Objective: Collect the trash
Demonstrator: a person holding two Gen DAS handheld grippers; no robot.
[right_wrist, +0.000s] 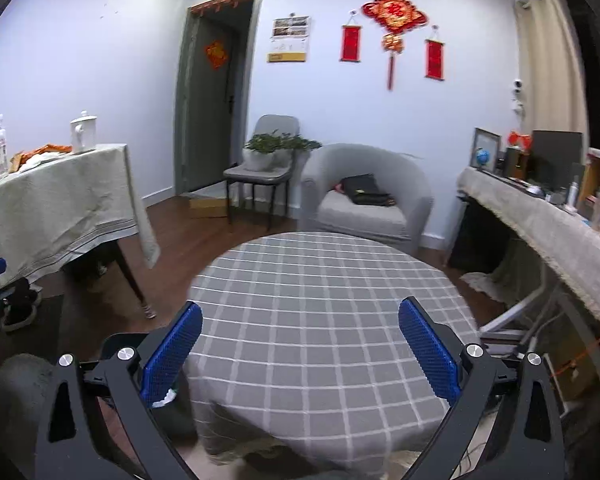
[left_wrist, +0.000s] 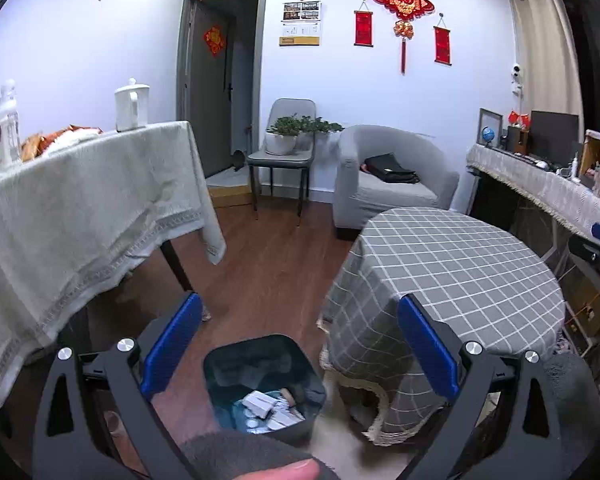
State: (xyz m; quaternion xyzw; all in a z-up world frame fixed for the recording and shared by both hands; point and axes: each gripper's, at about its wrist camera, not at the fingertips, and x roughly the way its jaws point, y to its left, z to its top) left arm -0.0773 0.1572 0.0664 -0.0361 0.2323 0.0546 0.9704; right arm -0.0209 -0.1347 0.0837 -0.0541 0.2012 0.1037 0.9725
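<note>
Trash [left_wrist: 270, 410] sits in the dark bin [left_wrist: 224, 364] on the floor beside the checked round table [left_wrist: 460, 264], looks like light, crushable paper/wrappers, so pinch gently by an edge; left gripper [left_wrist: 300, 344] & right gripper [right_wrist: 300, 344] both spread wide, holding nothing.

Grey-checked tablecloth [right_wrist: 320, 320], dark teal bin [left_wrist: 260, 364], blue fingers [left_wrist: 172, 344].

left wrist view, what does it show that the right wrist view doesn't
Only the left wrist view shows the open trash bin on the floor, with white scraps inside, sitting between the left gripper fingers and beside the round table. Only the right wrist view shows the right gripper above the checked tablecloth. Both share that round table, the grey armchair, and open, empty grippers.
</note>
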